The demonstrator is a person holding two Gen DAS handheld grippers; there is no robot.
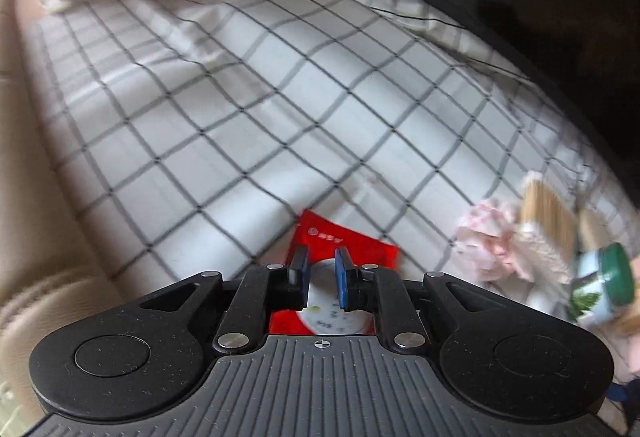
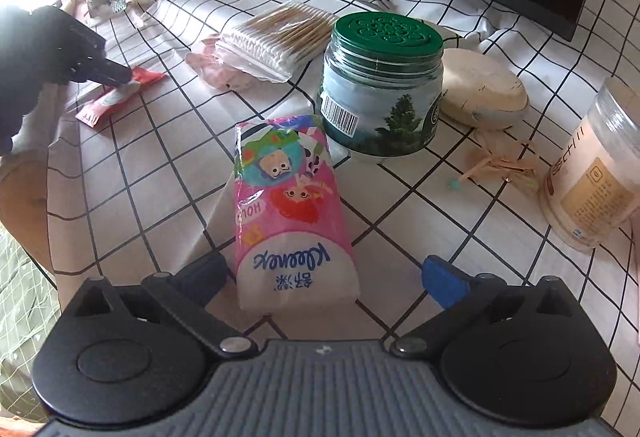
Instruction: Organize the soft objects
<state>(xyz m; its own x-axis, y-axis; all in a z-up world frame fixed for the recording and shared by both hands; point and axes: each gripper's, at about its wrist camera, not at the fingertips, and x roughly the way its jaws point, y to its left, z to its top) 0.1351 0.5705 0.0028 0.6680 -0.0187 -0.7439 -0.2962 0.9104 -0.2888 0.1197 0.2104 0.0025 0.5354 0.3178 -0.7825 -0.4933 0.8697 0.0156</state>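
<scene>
The left hand-held gripper [image 1: 321,279] is closed on a red packet [image 1: 347,241], which lies on the checked cloth [image 1: 240,97] of the bench. The right hand-held gripper [image 2: 324,277] stands wide open, empty, its fingers on both sides of a pink tissue pack [image 2: 290,213] lying beside a green-lidded jar [image 2: 380,85].

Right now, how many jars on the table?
2. Green-lid jar stands mid-table, just beyond the tissue pack. Clear jar sits at the right edge, partly cut off by the frame. More could be out of view.
</scene>
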